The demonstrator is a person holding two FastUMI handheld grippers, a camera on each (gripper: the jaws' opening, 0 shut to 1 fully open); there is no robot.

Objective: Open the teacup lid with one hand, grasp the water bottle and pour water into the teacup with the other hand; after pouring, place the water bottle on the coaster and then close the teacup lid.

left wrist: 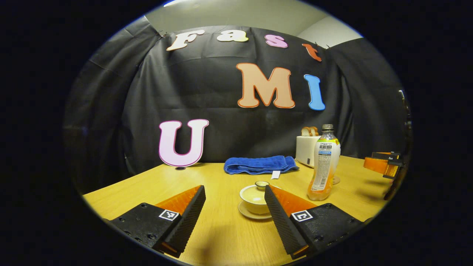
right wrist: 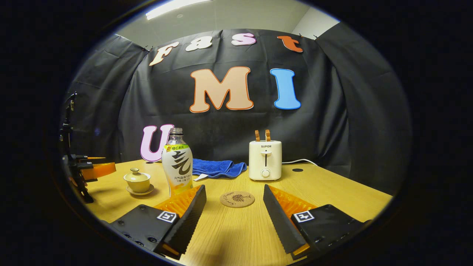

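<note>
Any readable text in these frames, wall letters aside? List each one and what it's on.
"SUPOR": front of the toaster, above its lever.
Water bottle: printed label, not transcribed; its fine print is too small to read.
Coaster: curved script around a small picture, too blurred to read.
Square coded tag: black-and-white pattern, no words.

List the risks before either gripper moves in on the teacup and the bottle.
1. The water bottle is tall and narrow and has no cap; a sideways nudge from the open right gripper could probably tip and spill it.
2. The lid has a small knob; the open left gripper may slip off it or drag the teacup on its saucer.
3. The coaster is small, so the bottle could land half off it.
</note>
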